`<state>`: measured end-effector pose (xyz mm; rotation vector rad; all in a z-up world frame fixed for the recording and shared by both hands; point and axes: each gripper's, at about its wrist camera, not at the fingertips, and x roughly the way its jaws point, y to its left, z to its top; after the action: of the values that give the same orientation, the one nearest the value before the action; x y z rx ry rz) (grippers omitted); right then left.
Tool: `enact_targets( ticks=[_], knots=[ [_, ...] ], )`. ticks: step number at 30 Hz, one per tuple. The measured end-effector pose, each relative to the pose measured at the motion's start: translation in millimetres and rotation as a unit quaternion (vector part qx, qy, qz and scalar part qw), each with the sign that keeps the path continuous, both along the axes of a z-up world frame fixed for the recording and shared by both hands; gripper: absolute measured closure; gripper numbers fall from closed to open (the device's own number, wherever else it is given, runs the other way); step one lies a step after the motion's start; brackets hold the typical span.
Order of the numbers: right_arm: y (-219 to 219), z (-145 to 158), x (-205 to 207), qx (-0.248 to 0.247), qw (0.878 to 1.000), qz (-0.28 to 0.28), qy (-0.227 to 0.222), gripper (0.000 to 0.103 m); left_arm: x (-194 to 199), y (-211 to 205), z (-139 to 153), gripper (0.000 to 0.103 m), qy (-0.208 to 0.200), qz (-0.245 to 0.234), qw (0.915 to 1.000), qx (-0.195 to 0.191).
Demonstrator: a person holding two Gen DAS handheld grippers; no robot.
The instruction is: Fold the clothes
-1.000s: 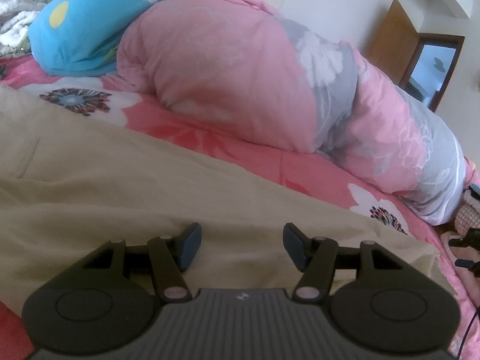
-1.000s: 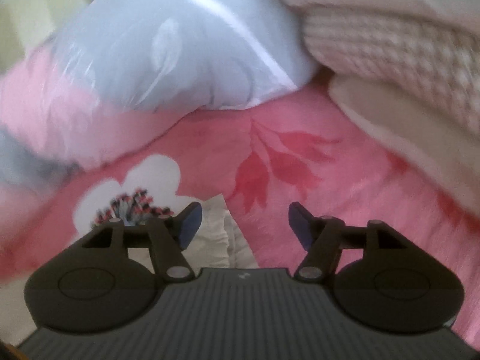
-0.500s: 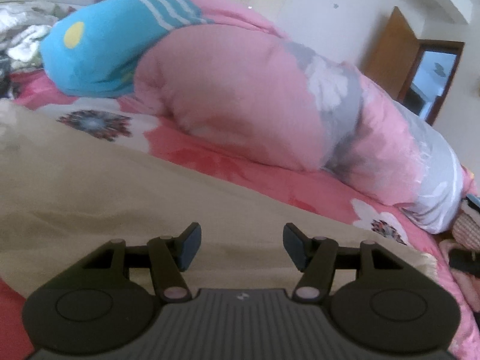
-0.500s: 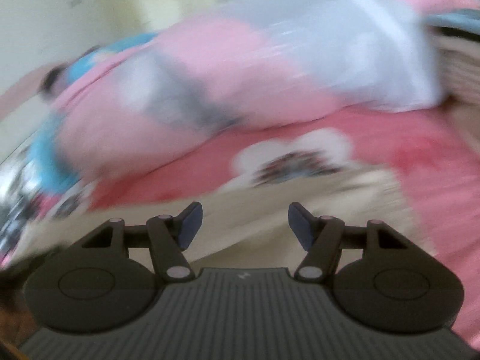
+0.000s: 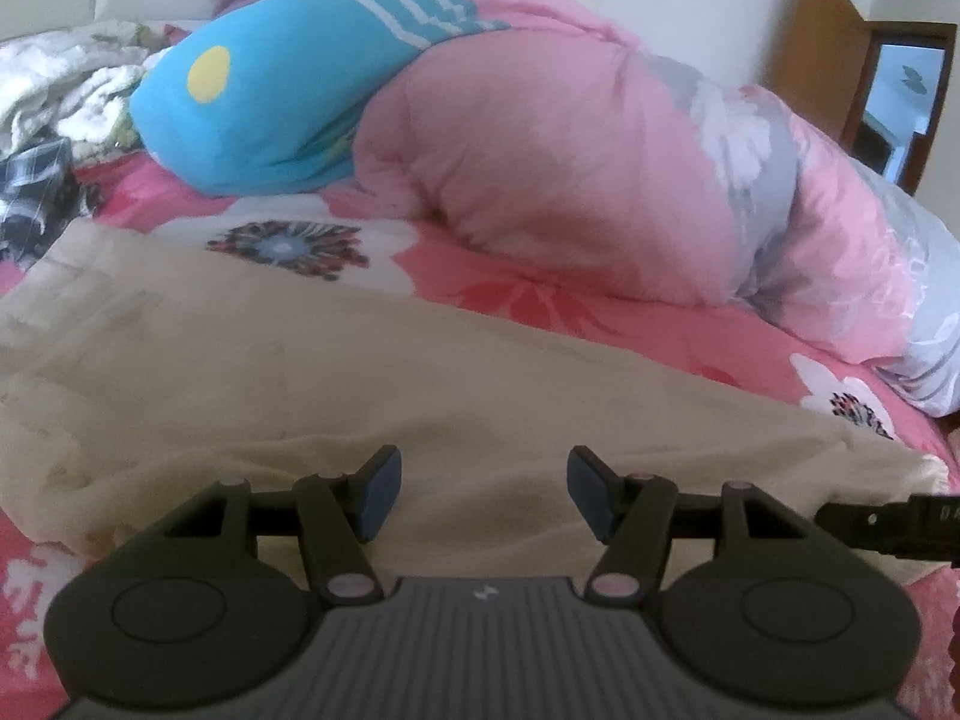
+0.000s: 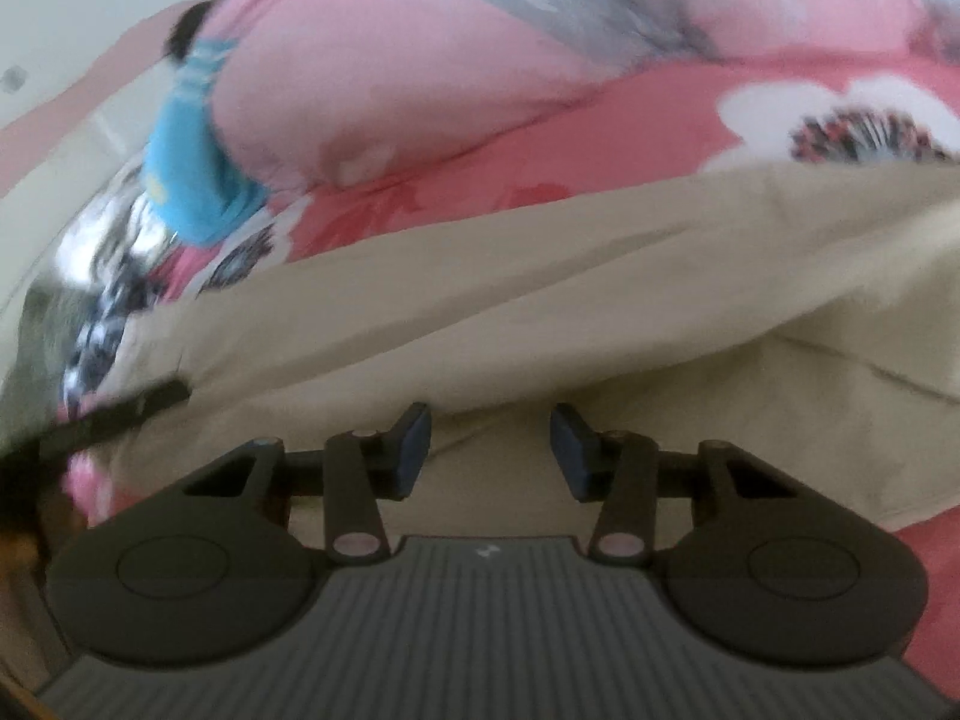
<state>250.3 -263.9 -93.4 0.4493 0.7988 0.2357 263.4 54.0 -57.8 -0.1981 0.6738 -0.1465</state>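
Observation:
A beige garment lies spread across the pink flowered bedsheet. My left gripper hovers open over its near edge, nothing between the blue pads. In the right wrist view the same beige garment fills the middle, with a fold line running across it. My right gripper is low over that cloth and its jaws are closing; the pads stand apart with no cloth pinched between them. The right gripper's black tip shows at the right edge of the left wrist view.
A bulky pink and grey quilt lies rolled along the far side of the bed, with a blue cushion at its left end. Crumpled white and dark clothes sit far left. A brown door stands at the back right.
My right gripper swept left from the bare sheet near the grey pillow onto the beige garment, and its jaws narrowed. The left gripper drifted slightly, showing more of the garment's left end.

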Motion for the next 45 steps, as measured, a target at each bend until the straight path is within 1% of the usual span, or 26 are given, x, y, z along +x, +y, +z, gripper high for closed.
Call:
enact_targets(
  ticks=[4, 9, 12, 15, 18, 20, 24, 25, 27, 28, 30, 31, 32, 35, 38, 45],
  knots=[
    [-8, -5, -1, 0.044, 0.998, -0.039, 0.025, 0.060, 5, -4, -7, 0.040, 0.013, 0.006, 0.9999, 0.008],
    [-14, -10, -5, 0.070, 0.994, -0.070, 0.037, 0.059, 5, -11, -10, 0.037, 0.014, 0.004, 0.9995, 0.028],
    [-12, -13, 1, 0.066, 0.995, -0.070, 0.039, 0.059, 6, -9, -10, 0.036, 0.016, 0.005, 0.9997, 0.020],
    [-4, -8, 1, 0.052, 0.996, -0.062, 0.039, 0.059, 7, -6, -10, 0.037, 0.019, 0.007, 0.9998, 0.010],
    [6, -2, -8, 0.021, 0.999, -0.037, 0.034, 0.059, 8, -5, -9, 0.037, 0.021, 0.009, 0.9997, 0.003],
    [14, -1, -14, -0.010, 0.999, -0.018, 0.027, 0.060, 8, -6, -9, 0.036, 0.021, 0.010, 0.9997, 0.002],
    [20, -2, -6, -0.033, 0.999, -0.026, 0.017, 0.066, 8, -6, -9, 0.036, 0.023, 0.009, 0.9997, -0.001],
    [19, -3, -2, -0.027, 0.999, -0.034, 0.016, 0.067, 8, -5, -9, 0.036, 0.023, 0.008, 0.9997, -0.003],
    [12, -8, 7, 0.013, 0.998, -0.055, 0.018, 0.067, 9, -3, -9, 0.036, 0.024, 0.008, 0.9996, -0.008],
    [10, -10, 10, 0.025, 0.998, -0.062, 0.018, 0.067, 9, -2, -9, 0.036, 0.024, 0.008, 0.9996, -0.011],
    [10, -14, 16, 0.031, 0.997, -0.069, 0.017, 0.071, 10, -2, -9, 0.036, 0.026, 0.009, 0.9995, -0.014],
    [10, -16, 18, 0.034, 0.997, -0.072, 0.017, 0.077, 10, -2, -9, 0.036, 0.026, 0.010, 0.9995, -0.015],
    [10, -17, 20, 0.035, 0.996, -0.076, 0.016, 0.088, 10, -2, -9, 0.036, 0.026, 0.011, 0.9995, -0.015],
    [7, -18, 17, 0.047, 0.995, -0.084, 0.016, 0.101, 9, -2, -8, 0.036, 0.027, 0.010, 0.9995, -0.015],
    [4, -14, 6, 0.064, 0.994, -0.085, 0.013, 0.103, 10, 0, -8, 0.036, 0.028, 0.010, 0.9994, -0.019],
    [-3, 11, -31, 0.083, 0.993, -0.085, -0.019, 0.103, 9, -1, -7, 0.036, 0.028, 0.011, 0.9994, -0.018]
  ],
)
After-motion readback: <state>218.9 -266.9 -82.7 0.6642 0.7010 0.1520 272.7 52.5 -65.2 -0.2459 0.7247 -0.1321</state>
